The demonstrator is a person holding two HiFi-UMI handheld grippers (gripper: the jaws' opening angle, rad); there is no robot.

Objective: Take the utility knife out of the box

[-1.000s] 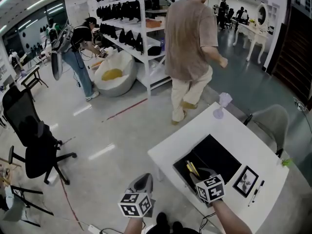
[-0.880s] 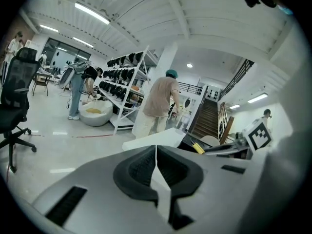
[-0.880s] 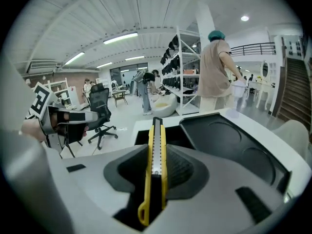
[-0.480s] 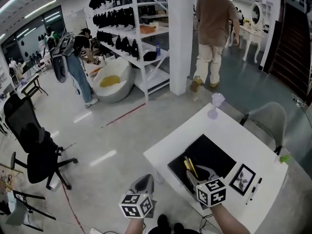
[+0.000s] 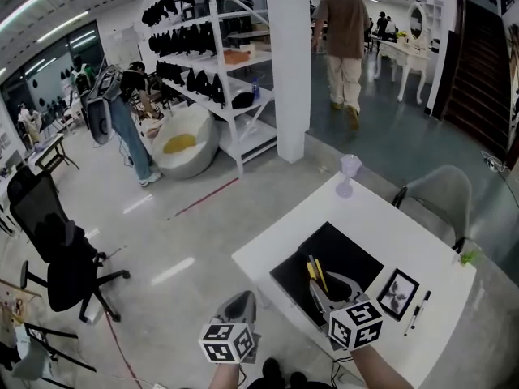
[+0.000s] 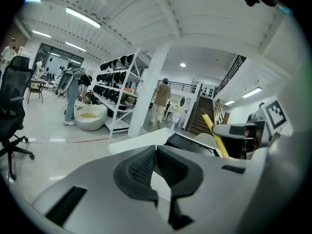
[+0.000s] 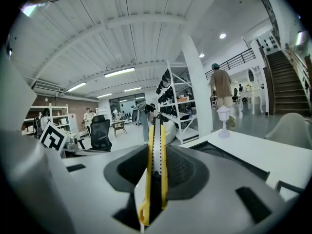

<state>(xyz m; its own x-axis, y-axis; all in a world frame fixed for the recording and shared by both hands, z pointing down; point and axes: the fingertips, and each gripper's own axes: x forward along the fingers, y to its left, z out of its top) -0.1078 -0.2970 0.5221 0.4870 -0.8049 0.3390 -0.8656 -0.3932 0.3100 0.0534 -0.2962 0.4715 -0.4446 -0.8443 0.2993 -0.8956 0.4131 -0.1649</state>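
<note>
Our right hand-held gripper (image 5: 323, 288) is clamped on the yellow utility knife (image 7: 157, 165). The knife stands edge-on between the pads and points away from us, held above the near end of the black box (image 5: 357, 256). Our left hand-held gripper (image 6: 156, 151) has its jaws together on nothing, just off the table's (image 5: 381, 213) near edge. A framed picture (image 5: 396, 292) and a pen (image 5: 418, 311) lie right of the box.

utility knife (image 7: 155, 172): yellow, with a black-and-white strip down its middle
box (image 5: 350, 254): black
table (image 5: 389, 217): white
right gripper (image 7: 156, 147): grey with black pads; cube white with black square markers
left gripper (image 6: 156, 151): the same grey and black
floor line (image 5: 203, 199), far left: red
</note>
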